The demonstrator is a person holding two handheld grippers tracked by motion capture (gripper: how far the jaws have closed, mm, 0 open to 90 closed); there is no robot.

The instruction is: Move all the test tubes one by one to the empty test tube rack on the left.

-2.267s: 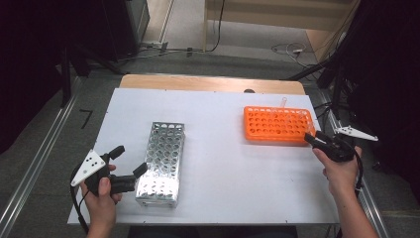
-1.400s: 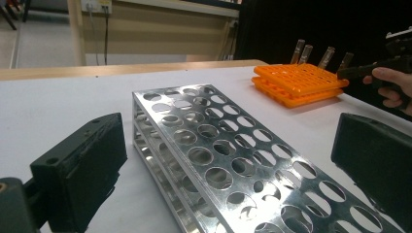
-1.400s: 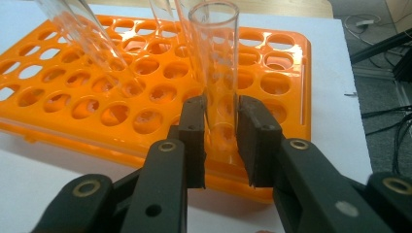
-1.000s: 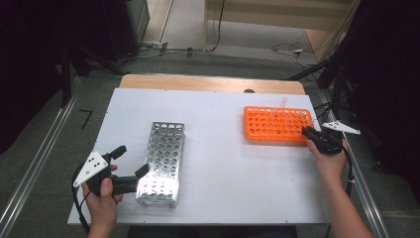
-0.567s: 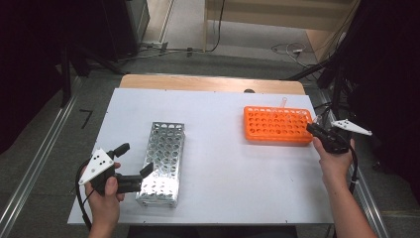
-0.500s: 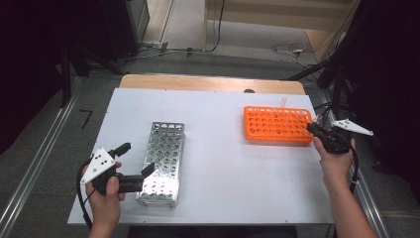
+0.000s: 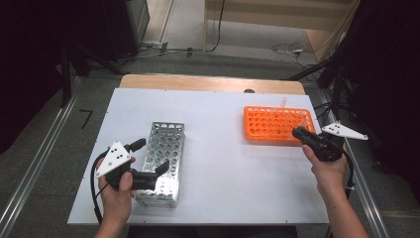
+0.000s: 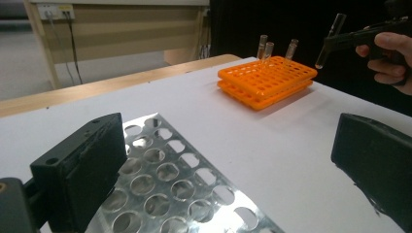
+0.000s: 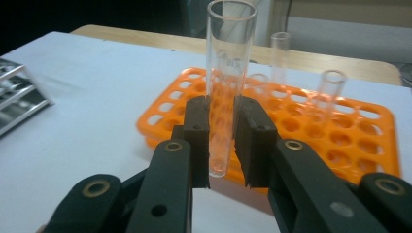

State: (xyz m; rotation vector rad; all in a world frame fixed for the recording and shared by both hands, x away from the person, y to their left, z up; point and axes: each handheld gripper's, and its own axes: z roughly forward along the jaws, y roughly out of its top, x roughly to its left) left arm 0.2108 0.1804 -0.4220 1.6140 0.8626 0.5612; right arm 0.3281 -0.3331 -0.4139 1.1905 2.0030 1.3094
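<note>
The right gripper [image 9: 222,145] clamps a glass tube [image 9: 227,73]; keep it upright toward the metal rack [image 7: 161,161], where the left gripper [image 7: 148,159] jaws gape.

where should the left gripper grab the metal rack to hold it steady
Grip the metal rack across its near short end, coming in level from the person's side. The open left gripper already straddles that end, and the flat side walls give the pads parallel faces.
</note>
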